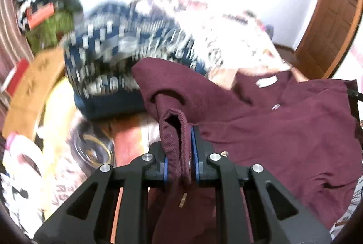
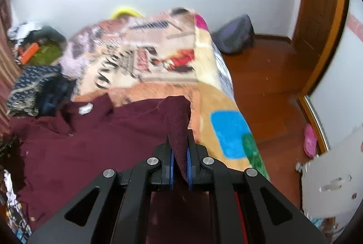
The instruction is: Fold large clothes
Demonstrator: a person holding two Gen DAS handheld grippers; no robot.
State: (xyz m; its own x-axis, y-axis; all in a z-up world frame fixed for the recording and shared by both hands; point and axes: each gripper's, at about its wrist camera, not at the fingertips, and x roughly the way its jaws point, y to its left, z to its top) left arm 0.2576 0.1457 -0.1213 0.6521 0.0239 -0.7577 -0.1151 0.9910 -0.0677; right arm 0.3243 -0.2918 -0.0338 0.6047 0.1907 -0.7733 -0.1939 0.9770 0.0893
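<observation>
A large maroon shirt (image 1: 283,130) lies spread on the patterned bedspread (image 2: 158,55), its collar with a white label (image 1: 266,81) facing up. My left gripper (image 1: 181,153) is shut on a ribbed cuff of the shirt, with the sleeve bunched above the fingers. My right gripper (image 2: 180,153) is shut on another ribbed edge of the same shirt (image 2: 90,142) near the bed's right side. Both hold the fabric raised a little above the bed.
A navy patterned garment (image 1: 127,49) lies heaped beyond the shirt, also in the right wrist view (image 2: 34,89). A mustard cloth (image 1: 34,85) lies at left. Clutter with green cloth (image 2: 43,51) sits far left. A wooden floor (image 2: 267,85), dark bag (image 2: 236,35) and door (image 2: 322,6) are right.
</observation>
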